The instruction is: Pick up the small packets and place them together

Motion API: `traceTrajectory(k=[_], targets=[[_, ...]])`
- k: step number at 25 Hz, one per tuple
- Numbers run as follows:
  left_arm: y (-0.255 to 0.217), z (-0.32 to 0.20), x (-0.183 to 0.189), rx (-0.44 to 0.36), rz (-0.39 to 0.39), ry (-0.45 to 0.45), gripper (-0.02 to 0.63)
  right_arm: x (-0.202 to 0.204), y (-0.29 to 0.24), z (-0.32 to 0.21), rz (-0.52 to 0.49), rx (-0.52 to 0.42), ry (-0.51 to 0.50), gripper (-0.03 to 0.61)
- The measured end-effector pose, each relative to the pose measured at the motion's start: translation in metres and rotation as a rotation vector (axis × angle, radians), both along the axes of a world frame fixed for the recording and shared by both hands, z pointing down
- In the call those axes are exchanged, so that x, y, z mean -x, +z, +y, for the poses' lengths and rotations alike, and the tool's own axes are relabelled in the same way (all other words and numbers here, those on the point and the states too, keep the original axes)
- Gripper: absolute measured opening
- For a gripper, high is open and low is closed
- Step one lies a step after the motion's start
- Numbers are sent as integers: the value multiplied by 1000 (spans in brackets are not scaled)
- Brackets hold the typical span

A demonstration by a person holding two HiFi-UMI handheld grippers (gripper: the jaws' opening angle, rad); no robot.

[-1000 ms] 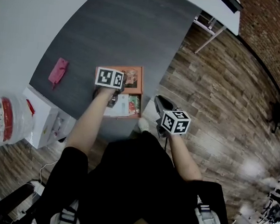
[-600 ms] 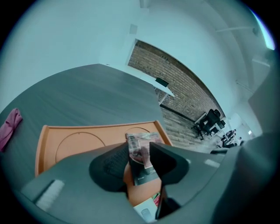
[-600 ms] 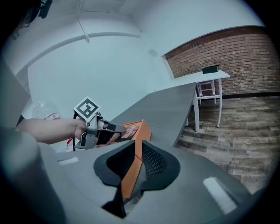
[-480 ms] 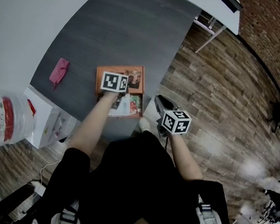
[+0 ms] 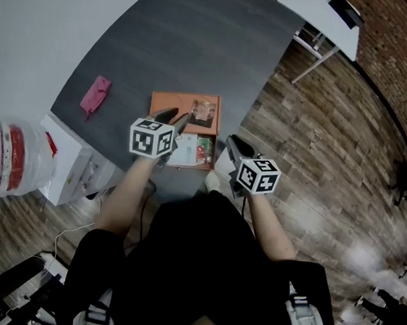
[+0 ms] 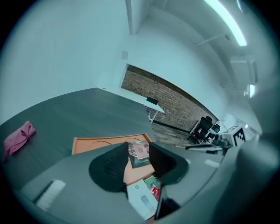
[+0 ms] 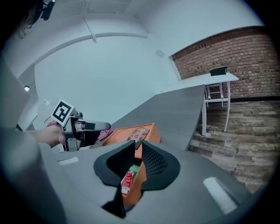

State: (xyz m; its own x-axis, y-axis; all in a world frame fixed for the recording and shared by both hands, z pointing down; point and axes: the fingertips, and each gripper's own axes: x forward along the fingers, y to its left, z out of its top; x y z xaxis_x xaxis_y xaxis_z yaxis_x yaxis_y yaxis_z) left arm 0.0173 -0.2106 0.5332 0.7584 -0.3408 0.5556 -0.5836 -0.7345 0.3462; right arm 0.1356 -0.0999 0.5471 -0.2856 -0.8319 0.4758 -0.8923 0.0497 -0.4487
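Pink, red-green packets (image 5: 204,112) in tray (image 5: 170,101); left hand-held gripper (image 6: 138,149) parted, just narrowing; right hand-held gripper (image 7: 138,147) parted.

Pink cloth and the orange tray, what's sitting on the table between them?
Nothing. Between the pink cloth and the orange tray there is only bare grey table, shown in the head view and left gripper view.

Desk (image 5: 199,39): one. Orange tray (image 5: 167,101): one.
Small packets in it: far pile (image 5: 204,112), at least two, overlapped, count uncertain. Near group of three: white packet (image 6: 142,201), green packet (image 6: 153,181), red packet (image 6: 155,192).
Pink pouch (image 5: 95,94): one. Large jug (image 5: 7,164): one.
Two grippers: left gripper (image 5: 175,115), right gripper (image 7: 136,145).
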Motion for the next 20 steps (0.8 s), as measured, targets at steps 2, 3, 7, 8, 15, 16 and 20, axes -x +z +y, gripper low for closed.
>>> traceTrajectory(k=[2,3,7,8,15,16,20], targets=[[-1,15,14,16,22,5,132,4,0,-2,1,-2,-11,52],[1,22,21,30,23,6,122,6,0,-2,1,-2,-17,52],[29,49,45,102,-21,12,111,15,3,-4,-3,2,-46,52],[37,54,50,116,-39,10,110,19,4,-4,-5,4,-54,52],[90,67,65,217,-174,0,112,39,8,-7,-16,13,-115,52],[96,65,66,227,-193,-8,112,44,9,-7,-16,15,-130,52],[107,58,63,250,-265,19,153,63,11,-7,-1,22,-201,52]])
